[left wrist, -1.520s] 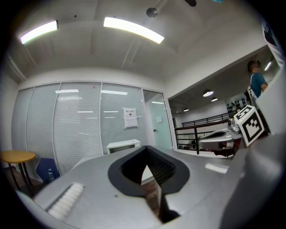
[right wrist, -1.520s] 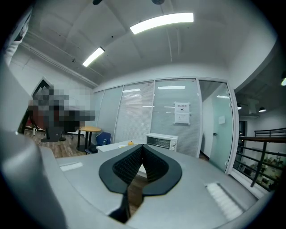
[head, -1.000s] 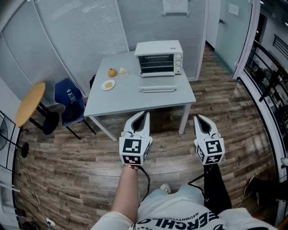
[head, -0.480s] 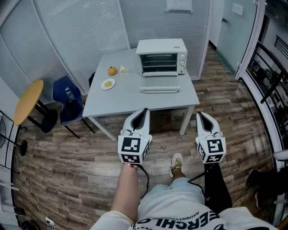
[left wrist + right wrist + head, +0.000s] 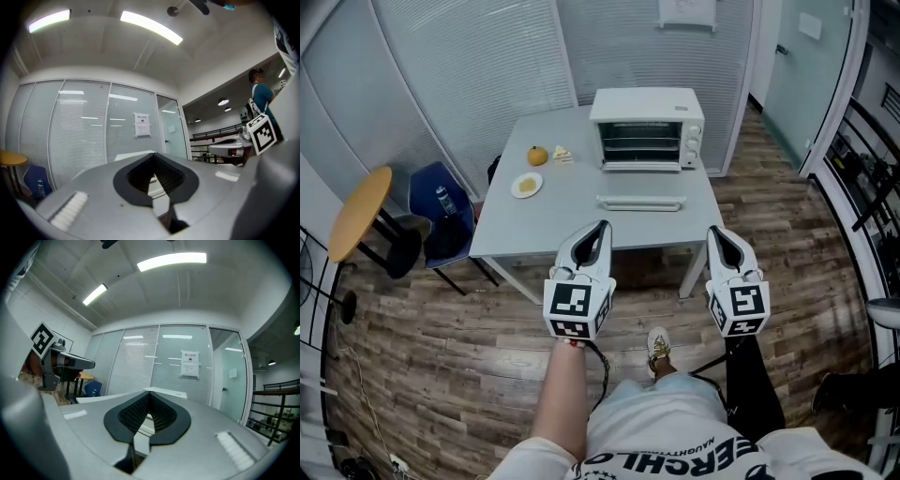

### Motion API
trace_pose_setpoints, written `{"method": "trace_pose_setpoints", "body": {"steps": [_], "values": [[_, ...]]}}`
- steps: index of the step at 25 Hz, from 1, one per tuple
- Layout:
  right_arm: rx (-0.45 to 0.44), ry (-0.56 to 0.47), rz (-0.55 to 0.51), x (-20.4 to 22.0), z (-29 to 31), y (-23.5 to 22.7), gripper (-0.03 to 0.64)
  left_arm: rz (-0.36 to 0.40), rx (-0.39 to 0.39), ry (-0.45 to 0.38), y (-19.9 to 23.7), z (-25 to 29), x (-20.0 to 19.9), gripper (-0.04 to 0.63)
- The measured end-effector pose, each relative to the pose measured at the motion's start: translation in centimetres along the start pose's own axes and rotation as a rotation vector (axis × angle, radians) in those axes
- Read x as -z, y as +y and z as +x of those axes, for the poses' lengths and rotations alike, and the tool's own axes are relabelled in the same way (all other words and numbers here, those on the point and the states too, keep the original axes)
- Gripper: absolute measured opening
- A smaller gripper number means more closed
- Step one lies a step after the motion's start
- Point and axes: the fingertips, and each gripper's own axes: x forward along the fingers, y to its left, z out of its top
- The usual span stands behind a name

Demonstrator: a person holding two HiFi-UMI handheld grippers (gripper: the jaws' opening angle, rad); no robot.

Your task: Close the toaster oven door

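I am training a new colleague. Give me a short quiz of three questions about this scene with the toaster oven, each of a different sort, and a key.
1. True or false: the door of the toaster oven is already closed.
2. In the head view, which fruit lies on the grey table, to the left of the toaster oven? A) an orange B) a banana C) a pear
3. Fill in: the jaws of the left gripper and of the right gripper are ___ (open or shut), with nothing between them.
Key: 1 false, it is folded down open; 2 A; 3 shut.

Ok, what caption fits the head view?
Left tool and right tool, both shut, hover before the table with the open oven.
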Motion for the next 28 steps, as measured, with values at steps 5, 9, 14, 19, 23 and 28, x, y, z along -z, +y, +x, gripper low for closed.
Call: {"method": "trace_pose_setpoints", "body": {"steps": [5, 9, 14, 19, 23, 28], "values": [[-0.026, -0.006, -0.006, 0.5, 5.5, -1.6, 0.002, 0.017, -0.025, -0.005, 2.8, 4.9, -0.3, 0.052], [-0.04, -0.005, -0.001, 0.4, 10.5, -3.4, 0.002, 0.005, -0.018, 0.003, 4.2, 8.9, 0.0, 0.052], [-0.081, -0.003, -0.006, 0.7, 16.8, -5.0, 0.002, 0.001, -0.029, 0.019, 6.2, 14.2, 0.7, 0.052], [-0.122, 0.007, -0.014, 1.8, 22.3, -6.0, 0.002, 0.019, -0.047, 0.042, 8.2, 19.1, 1.1, 0.052], [-0.15, 0.012, -0.012, 3.0, 25.3, -6.7, 0.002, 0.042, -0.053, 0.058, 8.8, 21.8, 1.4, 0.052], [-0.163, 0.004, -0.03, 3.2, 27.9, -7.5, 0.002, 0.034, -0.066, 0.055, 9.7, 23.9, 1.8, 0.051]]}}
